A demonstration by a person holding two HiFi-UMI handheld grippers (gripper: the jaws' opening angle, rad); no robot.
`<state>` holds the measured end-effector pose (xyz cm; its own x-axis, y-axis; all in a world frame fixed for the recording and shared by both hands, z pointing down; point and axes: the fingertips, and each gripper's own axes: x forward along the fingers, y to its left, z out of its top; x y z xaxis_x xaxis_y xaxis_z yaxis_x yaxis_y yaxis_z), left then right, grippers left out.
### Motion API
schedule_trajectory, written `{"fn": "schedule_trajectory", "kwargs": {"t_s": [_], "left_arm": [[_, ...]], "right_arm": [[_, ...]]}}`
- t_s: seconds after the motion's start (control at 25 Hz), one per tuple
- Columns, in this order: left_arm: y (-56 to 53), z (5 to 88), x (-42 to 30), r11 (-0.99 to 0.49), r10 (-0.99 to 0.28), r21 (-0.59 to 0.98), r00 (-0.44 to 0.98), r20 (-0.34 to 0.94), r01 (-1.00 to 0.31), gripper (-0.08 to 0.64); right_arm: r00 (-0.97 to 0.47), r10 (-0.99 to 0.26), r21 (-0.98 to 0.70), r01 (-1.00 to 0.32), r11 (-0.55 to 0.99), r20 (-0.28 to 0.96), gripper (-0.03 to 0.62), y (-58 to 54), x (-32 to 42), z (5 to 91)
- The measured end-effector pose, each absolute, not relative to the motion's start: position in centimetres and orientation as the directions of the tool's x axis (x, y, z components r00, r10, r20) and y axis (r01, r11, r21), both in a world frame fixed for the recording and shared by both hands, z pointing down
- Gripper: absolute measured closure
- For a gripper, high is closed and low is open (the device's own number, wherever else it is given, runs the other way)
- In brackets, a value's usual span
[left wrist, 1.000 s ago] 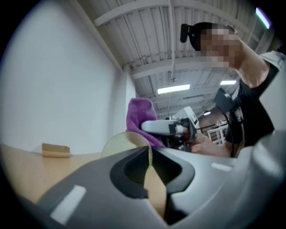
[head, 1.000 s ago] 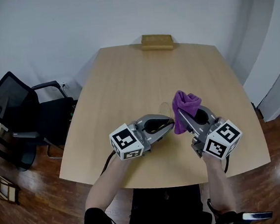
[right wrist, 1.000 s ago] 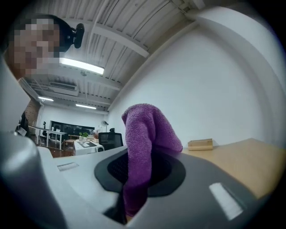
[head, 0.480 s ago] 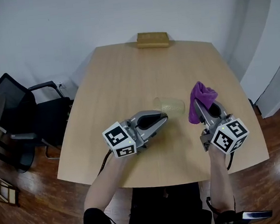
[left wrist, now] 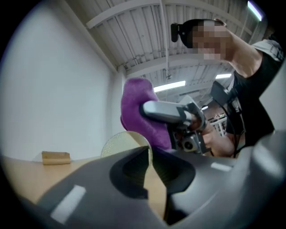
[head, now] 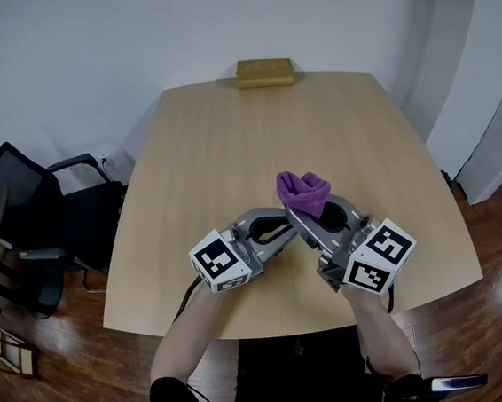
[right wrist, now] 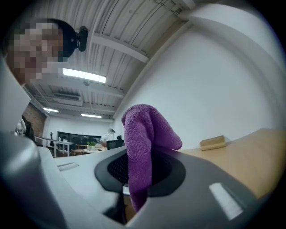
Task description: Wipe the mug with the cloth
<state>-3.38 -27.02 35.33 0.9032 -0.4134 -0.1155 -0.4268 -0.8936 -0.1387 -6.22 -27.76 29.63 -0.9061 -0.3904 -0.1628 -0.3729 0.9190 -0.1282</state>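
My left gripper is shut on the thin wall of a pale, see-through mug, which it holds off the table. In the head view the mug is hidden behind the purple cloth. My right gripper is shut on that cloth, and the bunched end sticks up past its fingertips. Seen from the left gripper view, the cloth presses against the mug's right side, with the right gripper just behind it. The right gripper view shows the cloth pinched between the jaws; no mug shows there.
The light wooden table lies under both grippers. A small wooden block sits at its far edge. A black office chair stands to the left of the table, and dark wood floor surrounds it.
Half a second ago the right gripper held the cloth out to the right, leaving the mug in plain view. It has swung back left, and the cloth now covers the mug. The left gripper has barely moved.
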Motion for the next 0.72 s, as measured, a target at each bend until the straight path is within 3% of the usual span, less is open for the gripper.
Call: {"fn": "schedule_trajectory", "kwargs": {"t_s": [0.08,0.24,0.32,0.52,0.72], "left_arm": [[-26.6,35.5,-3.5,-0.893,-0.402,-0.168,0.907,-0.125,-0.419,0.515],[-26.1,35.4,-4.5,-0.875,-0.399,-0.235,0.905,-0.149,-0.424,0.515],[-25.9,34.9,-4.7,-0.86,-0.401,-0.273,0.902,-0.159,-0.43,0.515],[-25.2,34.9,-3.7,-0.829,-0.39,-0.376,0.91,-0.14,-0.413,0.515],[-25.3,36.2,-3.7,-0.801,-0.397,-0.456,0.914,-0.08,-0.388,0.515]], "right_arm": [[-0.907,-0.363,-0.167,-0.332,0.928,-0.214,0.534,-27.6,-5.2,28.6],[-0.771,-0.577,-0.211,-0.538,0.816,-0.269,0.534,-31.7,2.4,26.8],[-0.736,-0.628,-0.223,-0.587,0.778,-0.254,0.534,-33.0,4.6,26.9],[-0.832,-0.534,-0.234,-0.494,0.837,-0.151,0.534,-32.2,0.2,29.8],[-0.856,-0.487,-0.233,-0.445,0.865,-0.173,0.534,-29.8,-3.7,30.0]]}}
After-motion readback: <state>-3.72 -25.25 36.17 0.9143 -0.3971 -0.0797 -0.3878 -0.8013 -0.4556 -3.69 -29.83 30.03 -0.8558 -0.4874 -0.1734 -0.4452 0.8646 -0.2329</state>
